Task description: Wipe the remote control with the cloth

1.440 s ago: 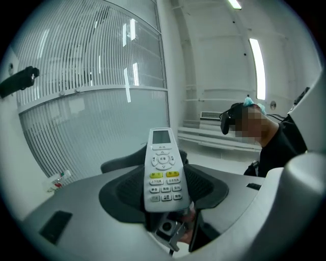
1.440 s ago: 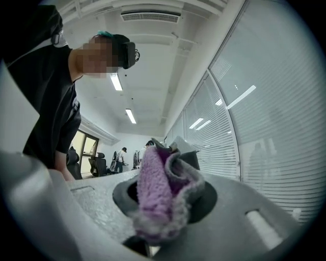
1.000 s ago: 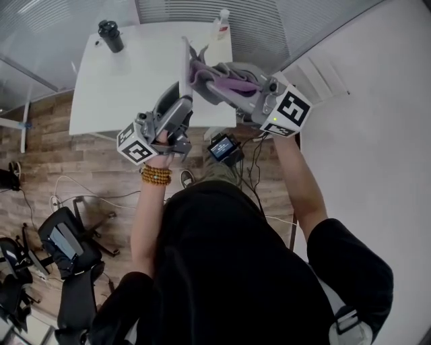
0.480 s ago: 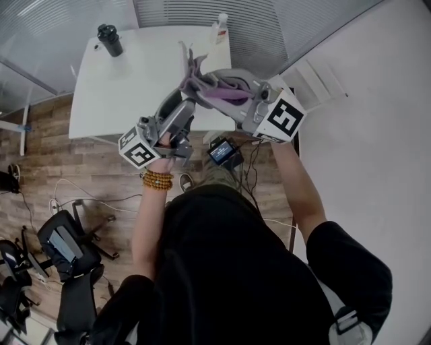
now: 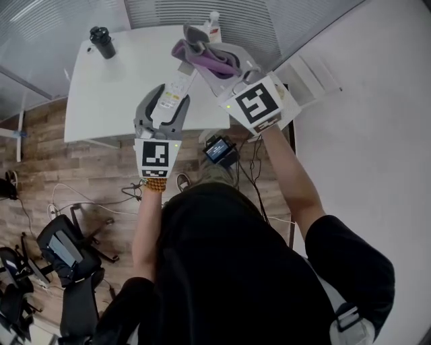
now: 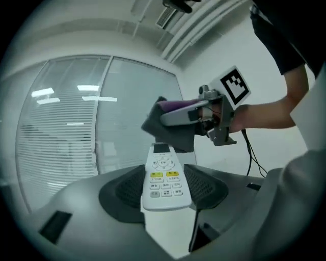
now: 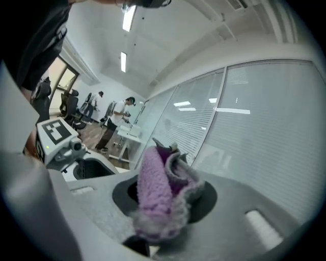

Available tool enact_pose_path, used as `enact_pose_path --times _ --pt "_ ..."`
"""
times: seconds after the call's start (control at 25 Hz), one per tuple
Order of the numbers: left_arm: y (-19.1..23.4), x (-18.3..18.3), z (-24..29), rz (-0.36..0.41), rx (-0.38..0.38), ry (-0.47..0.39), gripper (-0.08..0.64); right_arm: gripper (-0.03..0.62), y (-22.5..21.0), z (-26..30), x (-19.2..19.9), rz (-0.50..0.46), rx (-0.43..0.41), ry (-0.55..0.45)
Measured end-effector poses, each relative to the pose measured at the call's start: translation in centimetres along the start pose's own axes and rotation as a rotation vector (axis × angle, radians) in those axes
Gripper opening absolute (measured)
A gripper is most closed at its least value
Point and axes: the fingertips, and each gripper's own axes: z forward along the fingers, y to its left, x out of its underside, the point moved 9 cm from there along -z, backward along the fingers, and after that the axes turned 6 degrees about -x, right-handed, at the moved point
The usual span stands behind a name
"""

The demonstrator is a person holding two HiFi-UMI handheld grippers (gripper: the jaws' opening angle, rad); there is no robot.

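Observation:
My left gripper (image 5: 168, 98) is shut on a white remote control (image 5: 178, 85), which it grips by the near end. In the left gripper view the remote (image 6: 163, 178) lies button side up between the dark pads (image 6: 125, 191) of the left gripper (image 6: 163, 192). My right gripper (image 5: 210, 65) is shut on a bunched purple and grey cloth (image 5: 201, 55). The cloth (image 6: 170, 130) hangs over the remote's far end and seems to touch it. The right gripper view shows the cloth (image 7: 162, 196) filling the right gripper (image 7: 165, 204).
Both grippers are held above a white table (image 5: 114, 87). A black bottle (image 5: 102, 40) stands at its far left and a white bottle (image 5: 214, 21) at its far edge. A small screen device (image 5: 219, 149) and cables lie on the wooden floor. Office chairs (image 5: 64, 249) stand at lower left.
The left gripper has rolled, so the remote that stood on edge now lies face up. The right gripper has carried the cloth away along the remote to its far end.

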Motion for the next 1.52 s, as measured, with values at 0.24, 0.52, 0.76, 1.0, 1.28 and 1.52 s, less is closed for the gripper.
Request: enact_pose_path --times 0.24,0.52,0.76,1.0,1.28,1.52 --pt "-0.6 0.2 -0.6 0.131 -0.074 0.007 0.252 0.071 3.5 2.6 -0.3 0.030 -0.228 0.158" --pt "-1.0 0.6 -0.9 0.162 -0.101 0.002 0.251 0.071 7.4 2.5 -1.8 -0.044 -0.439 0.261" --pt "-1.2 1.0 -0.7 0.187 -0.107 0.011 0.252 0.071 8.4 0.8 -2.9 0.048 -0.665 0.255" --pt "-2.3 -0.7 -1.4 0.223 -0.128 -0.029 0.251 0.071 6.8 1.7 -2.0 0.107 -0.595 0.363" --pt "-2.6 -1.0 -1.6 0.236 -0.136 -0.051 0.252 0.071 -1.7 0.4 -1.0 0.098 -0.218 0.414" --pt "-2.5 -0.1 -1.5 0.227 -0.134 -0.027 0.252 0.071 -3.3 -1.4 -2.2 -0.008 0.089 0.402"
